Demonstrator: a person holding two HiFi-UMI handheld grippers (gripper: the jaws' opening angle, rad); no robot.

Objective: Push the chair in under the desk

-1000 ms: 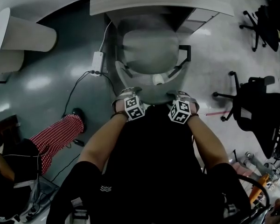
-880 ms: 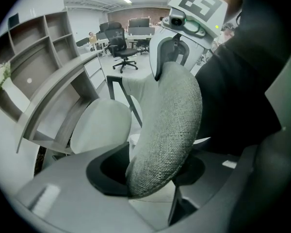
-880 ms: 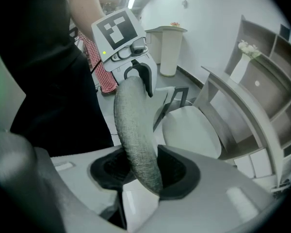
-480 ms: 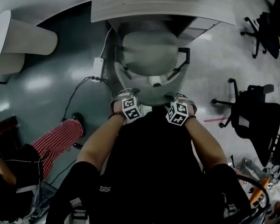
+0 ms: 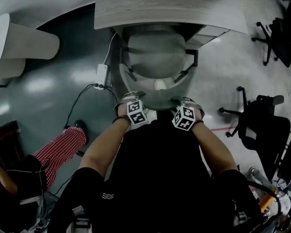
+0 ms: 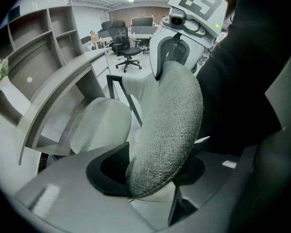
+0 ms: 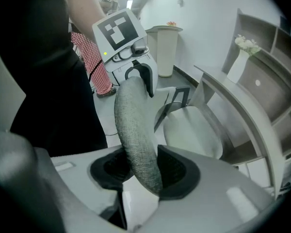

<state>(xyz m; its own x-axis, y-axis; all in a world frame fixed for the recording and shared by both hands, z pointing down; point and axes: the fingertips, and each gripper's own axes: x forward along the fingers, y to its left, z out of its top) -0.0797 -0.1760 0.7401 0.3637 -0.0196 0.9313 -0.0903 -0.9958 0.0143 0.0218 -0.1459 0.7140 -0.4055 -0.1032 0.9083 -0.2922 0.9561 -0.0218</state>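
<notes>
Two risks ahead: the office chair (image 5: 156,52) could swivel instead of rolling straight if one side is pushed harder, and its right armrest (image 5: 192,56) could knock against the desk (image 5: 169,8).
Floor hazard: a power strip (image 5: 101,74) and its cable (image 5: 82,93) lie just left of the chair's base; a castor drifting that way might snag.
Left gripper (image 5: 131,99): jaws partly apart, clamped across the thick grey fabric backrest (image 6: 167,130) near its top edge.
Right gripper (image 5: 186,102): jaws somewhat narrower, pinching the same backrest's top edge on the other side.
Chair position: seat partly beneath the curved desk, backrest out toward the person.
Judged stage: push under way, chair not fully in.
</notes>
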